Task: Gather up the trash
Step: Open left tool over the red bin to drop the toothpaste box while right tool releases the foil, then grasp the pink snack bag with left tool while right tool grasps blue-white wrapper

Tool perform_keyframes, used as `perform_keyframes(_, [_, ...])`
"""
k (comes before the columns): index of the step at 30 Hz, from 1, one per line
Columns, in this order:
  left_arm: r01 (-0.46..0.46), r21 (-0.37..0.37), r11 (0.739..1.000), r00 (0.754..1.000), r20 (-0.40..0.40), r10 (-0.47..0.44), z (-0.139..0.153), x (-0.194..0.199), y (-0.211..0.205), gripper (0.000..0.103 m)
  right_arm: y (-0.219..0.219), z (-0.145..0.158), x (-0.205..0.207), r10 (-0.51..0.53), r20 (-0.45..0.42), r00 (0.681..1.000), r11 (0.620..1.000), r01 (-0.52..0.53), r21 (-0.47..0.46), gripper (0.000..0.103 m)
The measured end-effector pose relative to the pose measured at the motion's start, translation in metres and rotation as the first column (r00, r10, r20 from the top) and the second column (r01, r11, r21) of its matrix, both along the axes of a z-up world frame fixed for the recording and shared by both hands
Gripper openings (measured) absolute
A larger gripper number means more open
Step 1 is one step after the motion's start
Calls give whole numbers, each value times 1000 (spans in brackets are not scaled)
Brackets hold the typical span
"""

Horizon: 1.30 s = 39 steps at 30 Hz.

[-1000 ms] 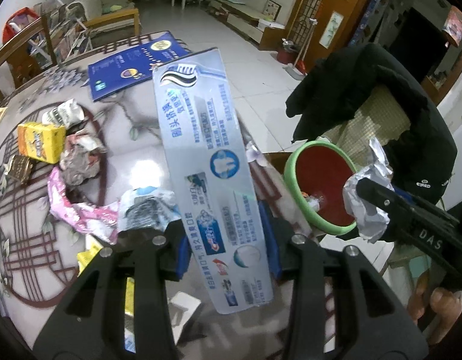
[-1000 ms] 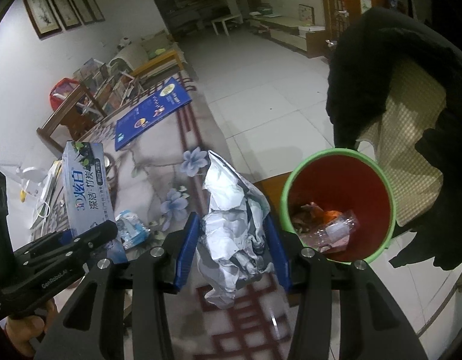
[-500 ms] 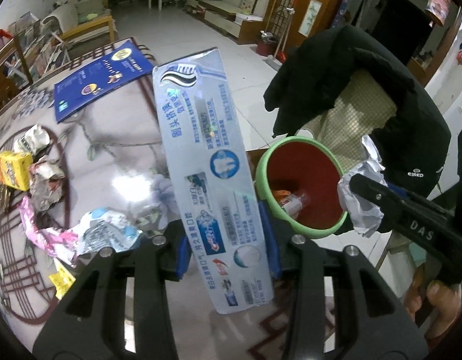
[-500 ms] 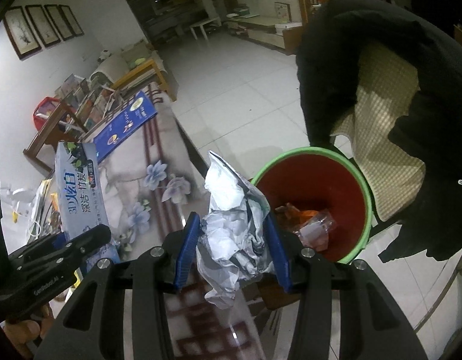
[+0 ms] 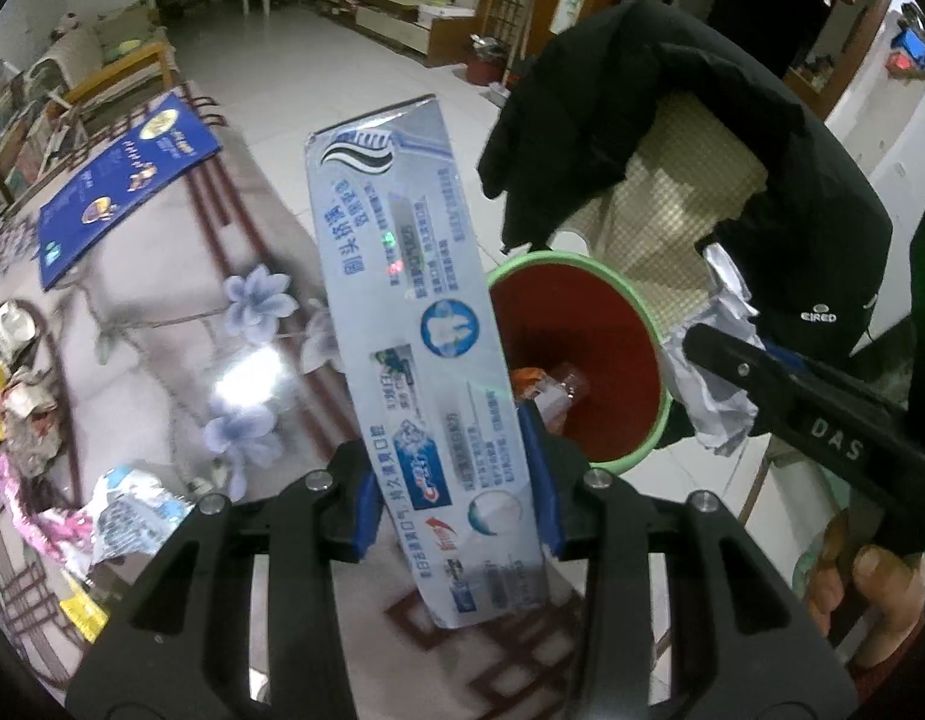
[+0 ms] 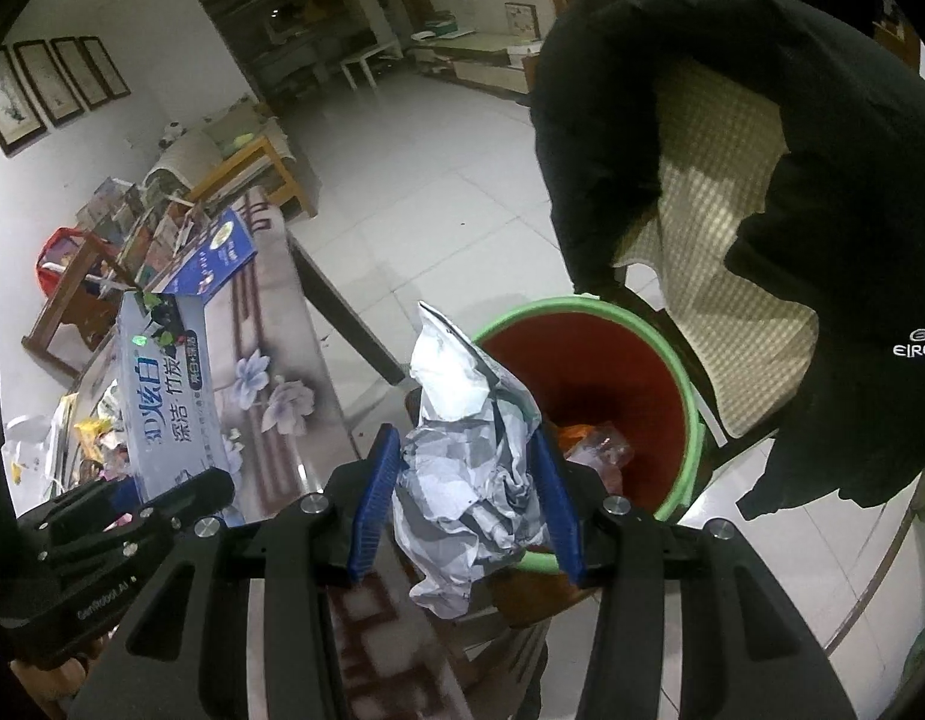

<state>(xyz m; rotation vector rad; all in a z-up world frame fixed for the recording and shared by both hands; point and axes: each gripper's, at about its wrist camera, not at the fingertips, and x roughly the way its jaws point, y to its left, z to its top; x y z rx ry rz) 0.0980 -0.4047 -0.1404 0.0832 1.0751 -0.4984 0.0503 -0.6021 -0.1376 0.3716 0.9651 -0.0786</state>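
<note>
My left gripper (image 5: 456,480) is shut on a long silver-blue toothpaste box (image 5: 402,324) and holds it upright at the table's edge, beside the bin. The box also shows in the right wrist view (image 6: 168,396). My right gripper (image 6: 465,498) is shut on a crumpled silver-white wrapper (image 6: 468,468) and holds it over the near rim of the red bin with a green rim (image 6: 693,414). The bin (image 5: 654,324) stands on the floor and holds an orange scrap and clear plastic (image 6: 594,444). In the left wrist view the wrapper (image 5: 714,372) hangs at the bin's right rim.
The flower-patterned table (image 5: 162,324) carries more trash at its left: a crumpled blue-white wrapper (image 5: 132,510), a pink wrapper (image 5: 30,516) and yellow scraps (image 5: 81,612). A blue booklet (image 5: 120,186) lies at the far end. A chair draped with a black jacket (image 5: 780,138) stands behind the bin.
Both grippers have moved right, from over the table toward the bin, each still holding its item. The bin now sits closer and more central in both views.
</note>
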Motion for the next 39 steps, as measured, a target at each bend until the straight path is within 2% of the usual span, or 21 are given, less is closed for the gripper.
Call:
perform_keyframes(4, [60,-9,998,998,-27,-60,-6,4,-17,39,-14,-6,5,-38,-6,999,999,38,23,44])
perform_keyframes(16, [229,-37,973,973,-28,-231,-15,23,-86,39,-41,-15,8,-115,-27,993,993,115,18,44])
perform_keyframes(17, [237,-36,971,971,-26,-238,-16,24,-90,41,-43,-16,8,-120,-30,992,993,121,17,44])
perform_keyframes(18, [241,-35,970,970,-23,-242,-17,27,-94,48,-45,-17,7,-127,-33,991,992,128,16,45])
perform_keyframes(19, [238,-33,971,971,-18,-238,-17,28,-95,52,-48,-18,7,-136,-36,990,991,137,11,45])
perform_keyframes(20, [232,-38,972,973,-11,-232,-16,30,-95,61,-50,-19,7,-141,-37,989,990,142,11,45])
perform_keyframes(21, [226,-44,973,974,-6,-227,-15,32,-93,63,-52,-20,7,-146,-38,989,989,147,10,45])
perform_keyframes(29, [169,-2,986,985,14,-169,-11,32,-63,64,-52,-24,23,-141,-35,989,990,140,-23,49])
perform_keyframes(32, [125,10,992,992,22,-125,-8,29,-43,64,-51,-25,30,-143,-26,989,989,142,-40,72])
perform_keyframes(39, [-9,49,999,1000,16,8,-5,11,27,64,-35,-16,31,-125,-11,992,989,123,-77,74])
